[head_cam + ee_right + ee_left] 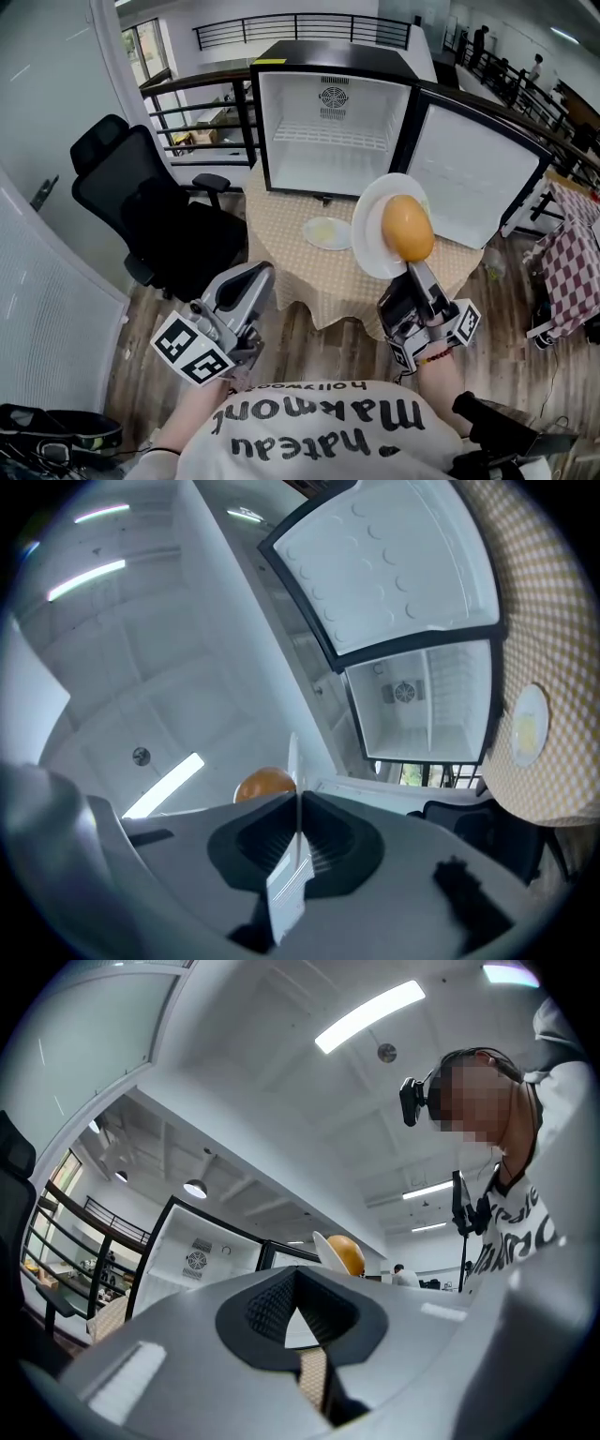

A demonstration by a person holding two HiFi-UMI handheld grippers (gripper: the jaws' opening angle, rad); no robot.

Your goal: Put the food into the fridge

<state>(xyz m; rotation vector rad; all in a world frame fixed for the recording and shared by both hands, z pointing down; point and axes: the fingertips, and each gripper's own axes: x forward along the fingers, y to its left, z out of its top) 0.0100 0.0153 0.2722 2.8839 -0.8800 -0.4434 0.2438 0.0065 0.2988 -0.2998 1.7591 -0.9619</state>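
Observation:
My right gripper [412, 267] is shut on the rim of a white plate [370, 230] held tilted almost on edge. A round orange food [407, 228] rests against the plate's face. The right gripper view shows the plate edge [292, 761] pinched between the jaws, with the orange food [264, 784] beside it. The small fridge [333, 131] stands open on the table beyond, its inside white and bare. My left gripper [255, 277] is shut on nothing, low at the left and clear of the table. The left gripper view catches the plate [324, 1247] and orange food [347, 1254] above its jaws.
A second plate [327, 232] with pale yellow food lies on the checkered tablecloth [281, 244] before the fridge. The fridge door [473, 178] swings out to the right. A black office chair [150, 211] stands at the left, a railing behind.

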